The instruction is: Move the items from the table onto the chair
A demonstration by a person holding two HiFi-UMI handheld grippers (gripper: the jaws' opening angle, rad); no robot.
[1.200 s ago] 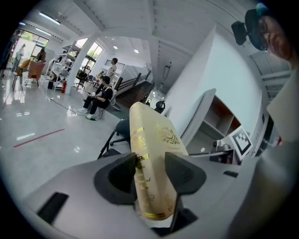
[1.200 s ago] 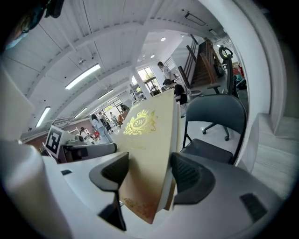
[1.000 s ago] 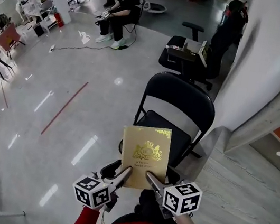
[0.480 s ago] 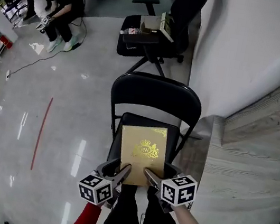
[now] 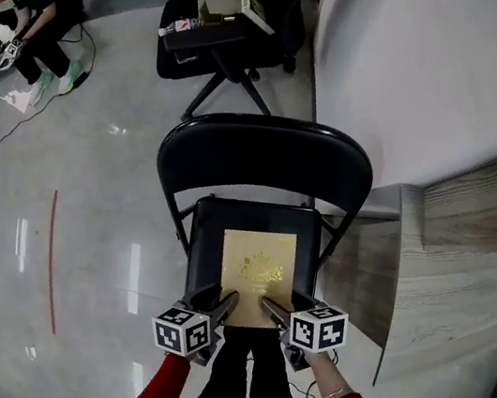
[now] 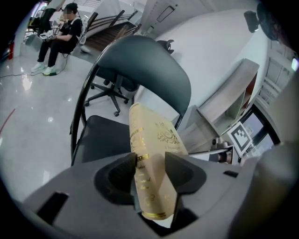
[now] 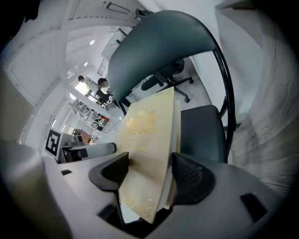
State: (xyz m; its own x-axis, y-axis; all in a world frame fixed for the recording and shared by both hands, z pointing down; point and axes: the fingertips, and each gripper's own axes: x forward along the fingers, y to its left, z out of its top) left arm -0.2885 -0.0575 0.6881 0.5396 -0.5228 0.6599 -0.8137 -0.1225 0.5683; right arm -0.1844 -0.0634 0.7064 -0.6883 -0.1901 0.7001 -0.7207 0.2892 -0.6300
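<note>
A cream book with gold lettering (image 5: 258, 269) hangs flat over the seat of the black folding chair (image 5: 266, 154). My left gripper (image 5: 220, 309) is shut on its near left edge. My right gripper (image 5: 270, 314) is shut on its near right edge. In the left gripper view the book (image 6: 152, 154) stands on edge between the two pads, with the chair back (image 6: 147, 60) behind it. The right gripper view has the book (image 7: 147, 140) wedged between both pads above the dark seat (image 7: 201, 128). I cannot tell whether the book touches the seat.
A black office chair (image 5: 223, 32) with boxes on it stands beyond the folding chair. A white wall (image 5: 423, 72) and a wood-grain ledge (image 5: 468, 251) run along the right. A seated person (image 5: 45, 5) is at the far left on the glossy floor.
The view has swung over the folding chair. Both grippers have carried the book forward and down, from in front of the chair to low over its seat.
</note>
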